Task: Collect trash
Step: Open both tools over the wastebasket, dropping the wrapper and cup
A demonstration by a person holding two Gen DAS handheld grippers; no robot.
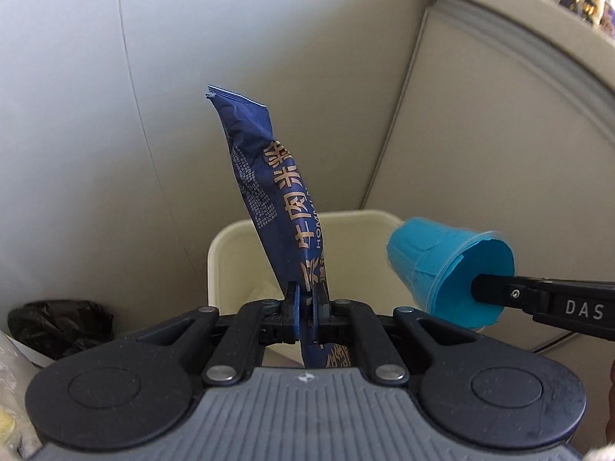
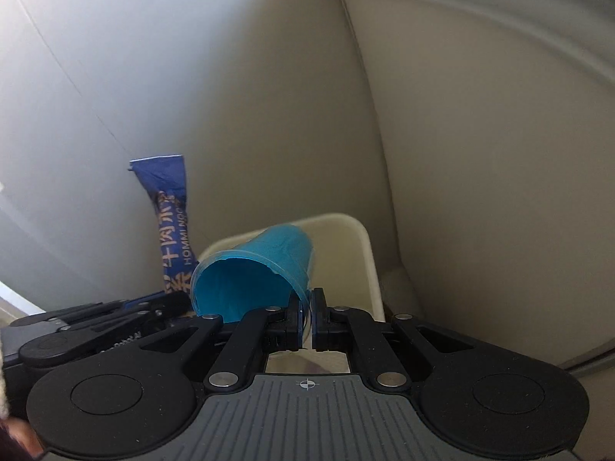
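Observation:
My left gripper [image 1: 306, 295] is shut on a dark blue snack wrapper [image 1: 265, 188] with gold lettering, which stands up from the jaws above a cream trash bin [image 1: 230, 246]. My right gripper [image 2: 306, 299] is shut on the rim of a blue plastic cup [image 2: 261, 272], held tilted on its side over the same bin [image 2: 361, 253]. The cup [image 1: 446, 269] and one right finger [image 1: 499, 292] show at the right of the left wrist view. The wrapper [image 2: 173, 230] and the left gripper [image 2: 115, 315] show at the left of the right wrist view.
The bin stands in a corner between a pale wall [image 1: 115, 115] and a cream cabinet panel [image 1: 499, 134]. A crumpled black bag [image 1: 57, 326] lies on the floor to the left of the bin. Some paper lies inside the bin [image 1: 261, 292].

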